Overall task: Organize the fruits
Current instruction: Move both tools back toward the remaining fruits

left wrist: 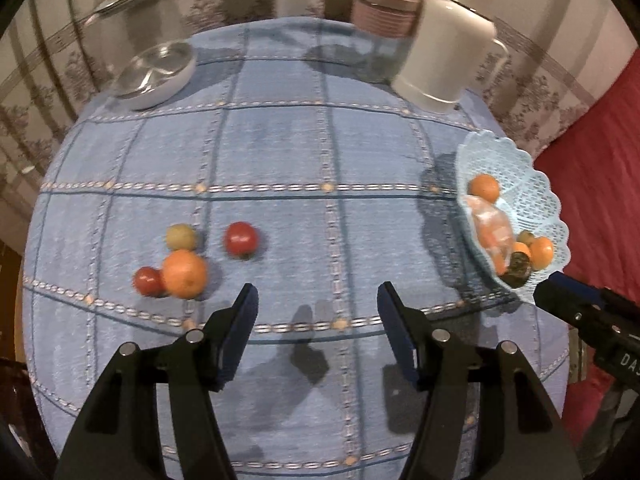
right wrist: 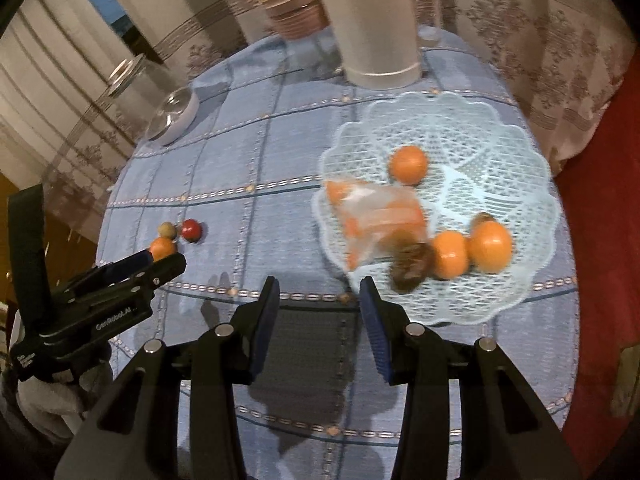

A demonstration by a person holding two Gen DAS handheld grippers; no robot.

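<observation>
Several loose fruits lie on the blue checked cloth at the left: a red fruit (left wrist: 241, 239), a yellow-green one (left wrist: 182, 237), an orange (left wrist: 185, 273) and a second red one (left wrist: 147, 281). My left gripper (left wrist: 318, 300) hovers open just in front of them, with nothing between its fingers. A pale blue lattice basket (right wrist: 480, 140) at the right holds oranges (right wrist: 408, 165), a clear bag of orange pieces (right wrist: 380, 216) and a dark fruit (right wrist: 412, 268). My right gripper (right wrist: 319, 292) is open and empty at the basket's near rim.
A white jug (right wrist: 372, 28) and a stack of pink bowls (right wrist: 294, 8) stand at the back. A white bowl with a glass lid (left wrist: 156, 74) sits at the back left. Red fabric (left wrist: 592, 168) lies beyond the table's right edge.
</observation>
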